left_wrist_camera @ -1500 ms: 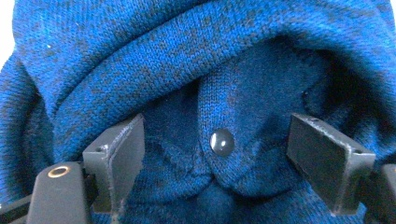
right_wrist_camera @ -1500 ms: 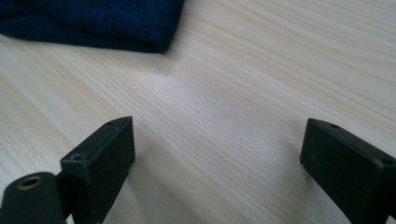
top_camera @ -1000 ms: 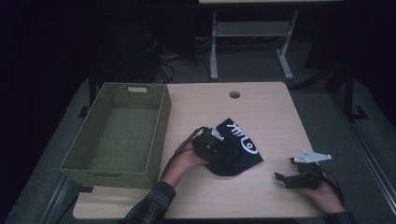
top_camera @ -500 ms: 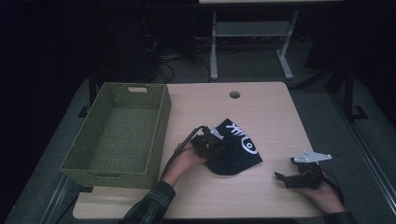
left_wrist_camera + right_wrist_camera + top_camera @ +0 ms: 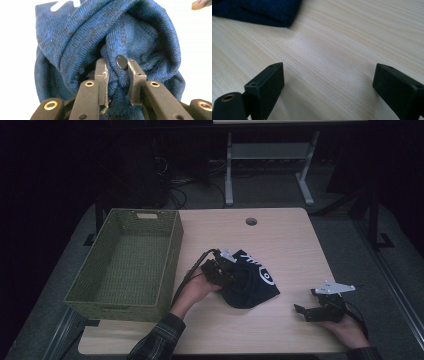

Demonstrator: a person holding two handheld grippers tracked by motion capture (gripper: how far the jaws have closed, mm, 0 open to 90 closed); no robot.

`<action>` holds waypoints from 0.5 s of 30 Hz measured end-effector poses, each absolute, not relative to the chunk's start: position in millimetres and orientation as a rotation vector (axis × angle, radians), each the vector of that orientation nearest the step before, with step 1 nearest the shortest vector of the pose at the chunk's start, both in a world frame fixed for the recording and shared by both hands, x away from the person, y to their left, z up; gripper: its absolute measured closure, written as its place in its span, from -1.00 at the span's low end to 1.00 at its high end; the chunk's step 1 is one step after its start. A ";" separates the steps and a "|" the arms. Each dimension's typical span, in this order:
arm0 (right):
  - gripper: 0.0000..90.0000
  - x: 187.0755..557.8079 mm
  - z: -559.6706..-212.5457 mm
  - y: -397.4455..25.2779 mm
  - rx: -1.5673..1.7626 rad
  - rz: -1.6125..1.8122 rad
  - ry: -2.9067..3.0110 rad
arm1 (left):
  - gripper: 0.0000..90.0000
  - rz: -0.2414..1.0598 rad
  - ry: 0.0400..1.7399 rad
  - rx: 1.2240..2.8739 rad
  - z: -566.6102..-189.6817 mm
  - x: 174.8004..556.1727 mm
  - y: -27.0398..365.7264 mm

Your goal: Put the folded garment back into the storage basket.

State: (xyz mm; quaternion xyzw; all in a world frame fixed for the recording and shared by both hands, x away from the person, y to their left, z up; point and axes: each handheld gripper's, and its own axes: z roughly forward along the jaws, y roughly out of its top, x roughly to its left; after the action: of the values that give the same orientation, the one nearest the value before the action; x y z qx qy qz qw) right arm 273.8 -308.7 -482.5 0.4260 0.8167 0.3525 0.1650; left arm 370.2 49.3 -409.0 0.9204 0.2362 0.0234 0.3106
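Left gripper (image 5: 116, 75): jaws nearly together, pinching a thin fold of the blue knit garment (image 5: 140, 37) at its rolled opening, with a small dark disc lodged beside the right-hand jaw. Only a slim ridge of fabric between the pads, so a likely slip if lifted fast; loose knit, heavy bulk hanging outside the pinch, and a stretch-and-slide out of the jaws quite possible. Also a chance of the disc, perhaps a pad or a button, cannot tell which, taking the pressure instead of the cloth and weakening the hold. Seen from above, the same left gripper (image 5: 220, 268) at the garment's (image 5: 252, 285) left edge, held by the left hand (image 5: 195, 290), cable looping back toward the wrist; a snag of that cable on the cloth or on the basket rim a further risk. Garment itself lying bunched on the table (image 5: 280, 235) just right of the green woven basket (image 5: 125, 265), white lettering uppermost, not touching the basket wall. Basket empty; if meant as the destination, a trailing hem could catch on the near wall and drag the piece out of the grip. Well to the right of the garment, the right gripper (image 5: 320, 307) resting low over bare wood, jaws spread wide with nothing between them (image 5: 328, 85), a corner of blue knit (image 5: 262, 12) off beyond its left jaw. Too far away to support the load should the left pinch fail.
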 end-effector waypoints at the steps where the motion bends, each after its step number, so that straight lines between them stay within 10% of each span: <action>1: -0.78 273.9 -482.6 -308.8 1.213 1.005 2.326 | 0.63 0.065 0.627 2.423 -405.9 369.6 49.7; 15: -0.78 274.0 -482.5 -309.0 1.214 1.004 2.326 | 0.63 0.072 0.609 2.385 -360.3 371.6 61.4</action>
State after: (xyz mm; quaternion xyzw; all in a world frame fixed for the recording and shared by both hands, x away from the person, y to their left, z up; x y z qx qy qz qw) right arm 274.0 -309.0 -482.5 0.4261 0.8166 0.3525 0.1657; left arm 371.6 61.4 -360.3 0.9132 0.2332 0.0277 0.3331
